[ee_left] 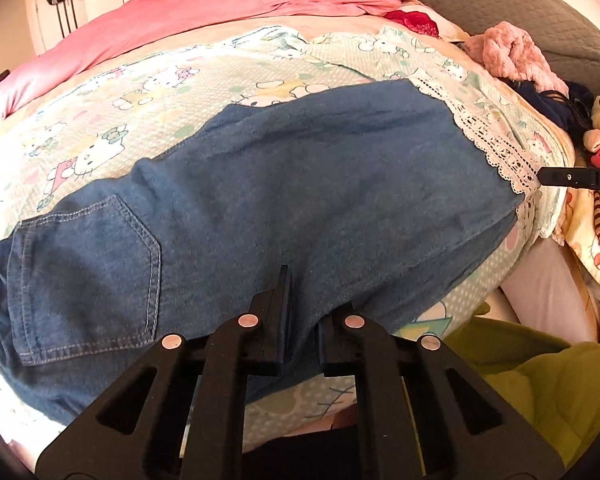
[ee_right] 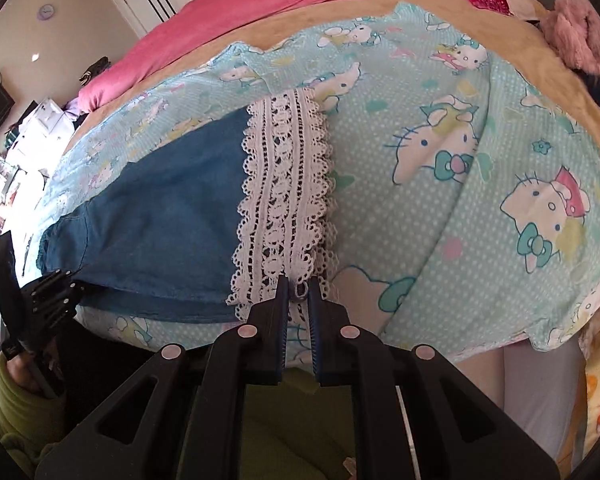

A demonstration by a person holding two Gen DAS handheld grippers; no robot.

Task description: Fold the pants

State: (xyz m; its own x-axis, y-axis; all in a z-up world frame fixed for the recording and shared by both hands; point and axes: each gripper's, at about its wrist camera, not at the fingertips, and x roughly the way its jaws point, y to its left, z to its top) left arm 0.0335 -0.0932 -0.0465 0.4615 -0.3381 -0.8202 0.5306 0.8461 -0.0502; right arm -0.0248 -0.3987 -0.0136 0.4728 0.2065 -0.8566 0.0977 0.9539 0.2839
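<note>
While the blue denim pants (ee_left: 284, 184) lie spread flat across a bed, both grippers work at their near edge. The pants rest on a pale sheet (ee_left: 148, 92) printed with cartoon cats; their waistband and a stitched back pocket (ee_left: 88, 272) point to the left of the left wrist view, and the legs run off to the right, ending in a wide band of white lace (ee_right: 284, 196).

The left gripper (ee_left: 300, 280) points steeply down at the middle of the pants. Its jaws are closed, and the denim bunches up between the two fingers, so it seems to pinch a fold of cloth at the near edge. In the right wrist view the same gripper (ee_right: 66, 280) shows at the left, touching the lower edge of the denim, with a hand in a green sleeve (ee_right: 16, 396) behind it.

The right gripper (ee_right: 299, 286) sits at the lace cuff. Its jaws stand almost together, with only a thin gap, and a scallop of the lace edge is caught between the fingertips. From the left wrist view only one black fingertip of it shows (ee_left: 556, 178), just at the lace hem.

Beyond the sheet, a pink blanket (ee_left: 220, 8) lies along the far side of the bed, and a fuzzy pink garment (ee_left: 512, 52) sits at the far right.
</note>
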